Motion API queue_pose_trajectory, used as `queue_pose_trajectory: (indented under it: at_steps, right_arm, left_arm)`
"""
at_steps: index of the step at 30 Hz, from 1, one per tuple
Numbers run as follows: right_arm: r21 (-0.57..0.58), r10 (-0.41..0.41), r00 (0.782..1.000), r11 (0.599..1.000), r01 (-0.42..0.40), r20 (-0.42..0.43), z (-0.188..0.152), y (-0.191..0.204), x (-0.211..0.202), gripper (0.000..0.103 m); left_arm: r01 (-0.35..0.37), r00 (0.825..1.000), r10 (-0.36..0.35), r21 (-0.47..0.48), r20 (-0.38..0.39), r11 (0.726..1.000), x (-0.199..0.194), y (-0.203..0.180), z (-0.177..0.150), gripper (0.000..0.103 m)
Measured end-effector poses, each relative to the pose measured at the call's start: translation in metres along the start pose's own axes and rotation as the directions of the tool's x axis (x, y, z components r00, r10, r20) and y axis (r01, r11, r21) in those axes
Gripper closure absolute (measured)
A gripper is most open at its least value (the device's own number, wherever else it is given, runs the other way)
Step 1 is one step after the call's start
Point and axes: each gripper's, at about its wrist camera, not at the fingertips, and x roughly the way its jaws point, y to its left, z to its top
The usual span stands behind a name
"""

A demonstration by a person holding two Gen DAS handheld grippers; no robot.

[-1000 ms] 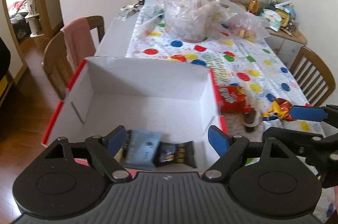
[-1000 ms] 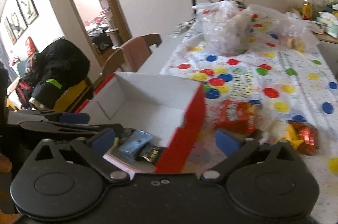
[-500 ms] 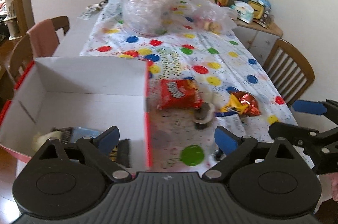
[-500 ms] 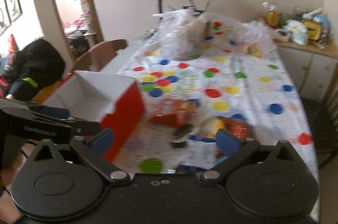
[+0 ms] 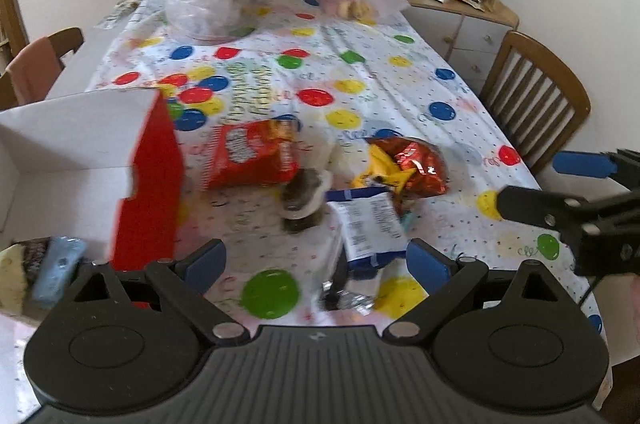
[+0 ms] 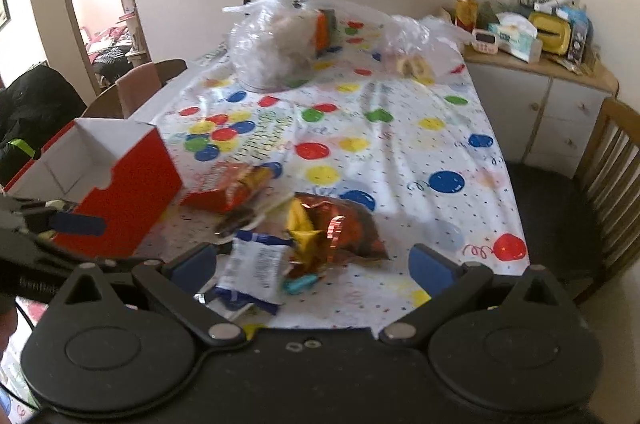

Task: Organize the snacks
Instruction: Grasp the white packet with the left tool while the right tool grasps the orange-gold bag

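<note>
Two grippers are shown, both with jaws spread apart and nothing held: the left gripper [image 5: 316,264] and the right gripper [image 6: 314,268], poised above the near table edge. One red box [image 5: 148,180], open-topped, is set at the near left corner, with a light-blue packet [image 5: 58,272] inside. Beside it, loose snacks are clustered: one red bag [image 5: 252,154], one red-and-yellow foil bag [image 6: 332,228] and one white-and-blue packet [image 6: 256,270]. The spotted tablecloth [image 6: 400,144] beyond is left bare up to two plastic bags.
</note>
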Motion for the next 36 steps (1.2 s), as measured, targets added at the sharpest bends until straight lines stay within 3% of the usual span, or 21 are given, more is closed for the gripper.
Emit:
queue_pose_trajectory:
  at_steps: [15, 24, 30, 36]
  right_arm:
    - [0.069, 0.080, 0.988, 0.995, -0.071, -0.136, 0.028, -0.057, 0.085, 0.006]
    - [0.095, 0.096, 0.974, 0.992, -0.078, -0.205, 0.032, -0.061, 0.130, 0.016]
    - [0.132, 0.123, 0.965, 0.987, -0.094, -0.232, 0.028, -0.064, 0.145, 0.029]
    - [0.158, 0.159, 0.961, 0.980, -0.125, -0.226, 0.028, -0.064, 0.147, 0.041]
  left_arm:
    - [-0.055, 0.996, 0.052, -0.036, -0.076, 0.998, 0.067, -0.040, 0.016, 0.006]
    - [-0.098, 0.986, 0.091, -0.038, -0.139, 0.995, 0.095, -0.045, 0.018, 0.007]
    - [-0.104, 0.981, 0.099, -0.022, -0.168, 0.994, 0.108, -0.048, 0.019, 0.015]
    - [-0.090, 0.976, 0.084, -0.018, -0.203, 0.996, 0.119, -0.052, 0.019, 0.039]
